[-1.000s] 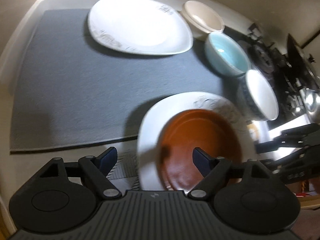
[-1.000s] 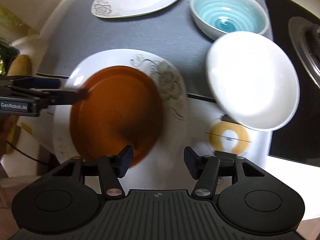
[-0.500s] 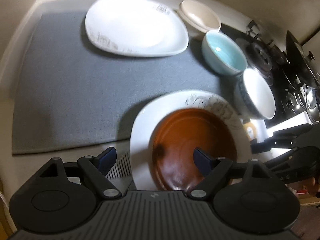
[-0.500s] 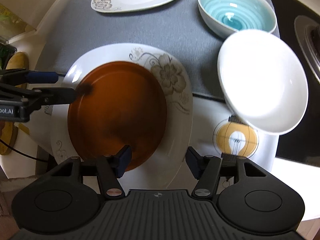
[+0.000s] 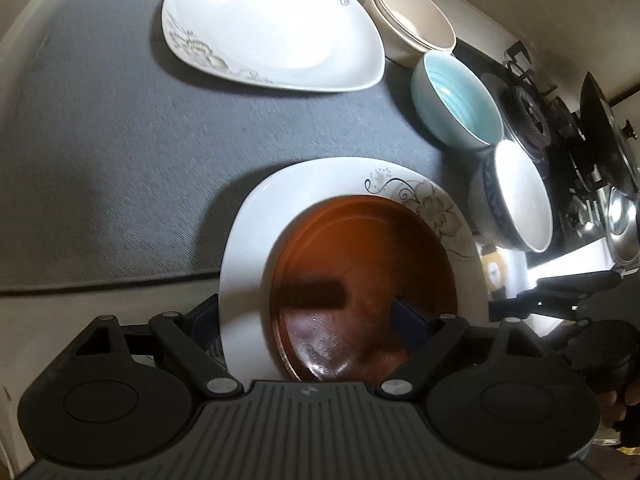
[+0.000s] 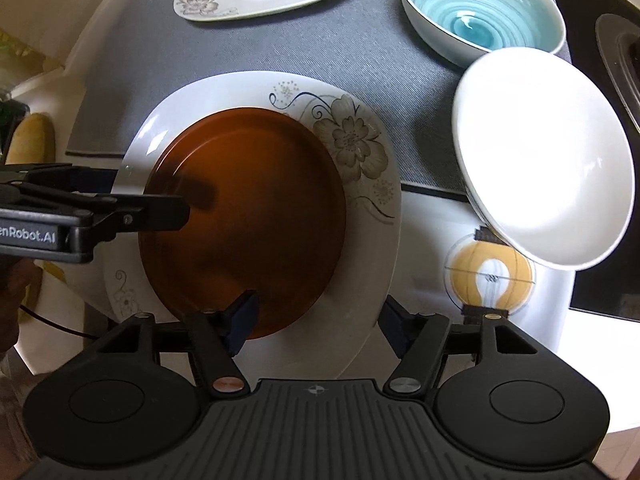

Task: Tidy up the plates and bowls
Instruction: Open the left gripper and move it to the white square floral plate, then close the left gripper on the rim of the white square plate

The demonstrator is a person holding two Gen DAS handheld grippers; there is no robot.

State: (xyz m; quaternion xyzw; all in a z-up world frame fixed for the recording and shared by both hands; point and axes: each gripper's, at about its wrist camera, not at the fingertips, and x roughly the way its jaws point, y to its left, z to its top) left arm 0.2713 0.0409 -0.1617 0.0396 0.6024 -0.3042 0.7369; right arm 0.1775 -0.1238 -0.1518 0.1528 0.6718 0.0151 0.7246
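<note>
- Right now the left tongs [image 5: 308, 316] stand wide apart, straddling the near edge of the round white flower-patterned plate [image 5: 256, 216]: one blue pad below the rim, the other above the glossy brown round plate [image 5: 360, 276] that lies inside it.
- From the right wrist view, the right tongs [image 6: 320, 320] are also apart, one pad over the brown plate's edge [image 6: 244, 216], the other beyond the white plate's rim [image 6: 360, 136]; neither pair is clamped on anything.
- Both plates sit partly on the grey mat [image 5: 120, 140], partly over the pale tabletop [image 6: 424, 232].
- Farther back on the mat lies a large white teardrop-shaped plate [image 5: 276, 28].
- Beside it run a beige bowl [image 5: 412, 24], a turquoise-lined bowl [image 5: 460, 100] and a white bowl with a dark patterned outside [image 5: 520, 196].
- A yellow lightbulb sticker [image 6: 492, 272] shows just under the white bowl [image 6: 544, 156].
</note>
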